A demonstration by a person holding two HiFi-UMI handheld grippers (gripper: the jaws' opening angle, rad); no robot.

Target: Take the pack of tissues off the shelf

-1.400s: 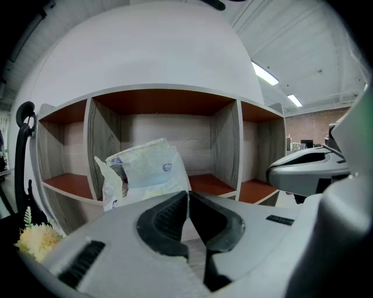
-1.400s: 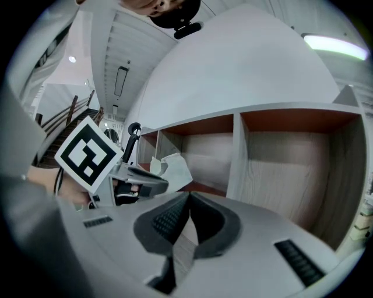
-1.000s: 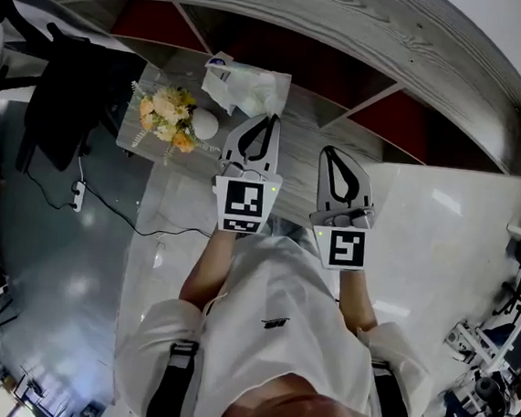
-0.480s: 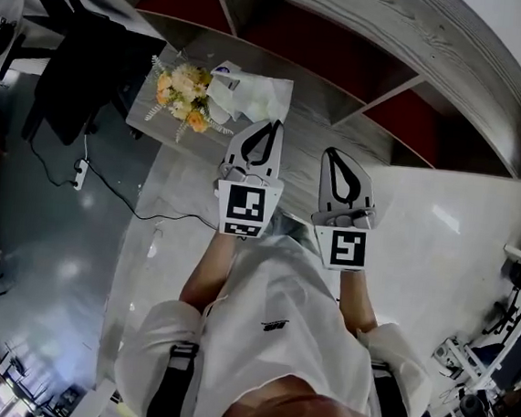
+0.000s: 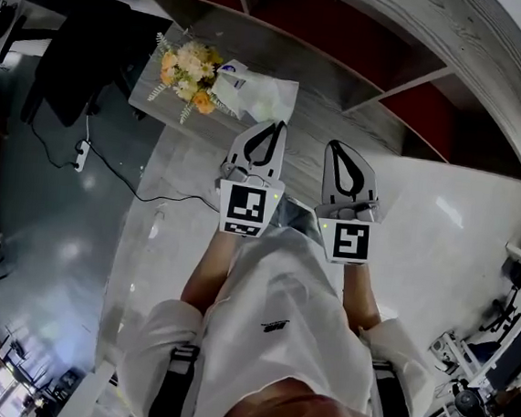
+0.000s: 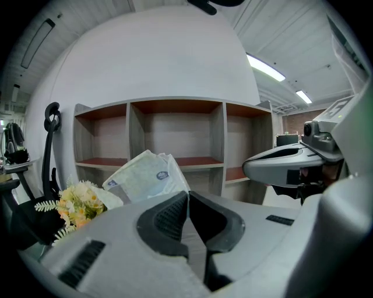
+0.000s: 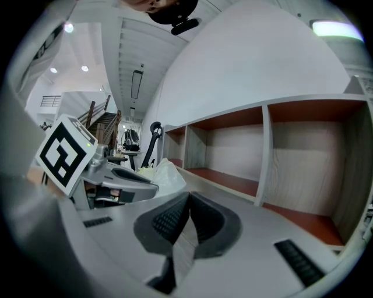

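Approach, by my reading, was the step in hand. The left gripper (image 5: 270, 126) and the right gripper (image 5: 338, 147) were both closed, with nothing between their jaws, and both were short of the pale, crinkly plastic-wrapped pack of tissues (image 5: 262, 93). The pack sat on the grey wood-grain ledge (image 5: 329, 113) of the shelf unit with red-brown compartments, near the ledge's left end. It was just beside a bunch of yellow and orange flowers (image 5: 190, 63) at that corner. The next move probably called for the left gripper's jaws to part, then close over the pack's upper edge. In the left gripper view the pack's base was hidden behind the gripper body, and its blue label was too small to read. The right gripper view showed only a pale bit of the pack — the rest sat behind the left gripper.
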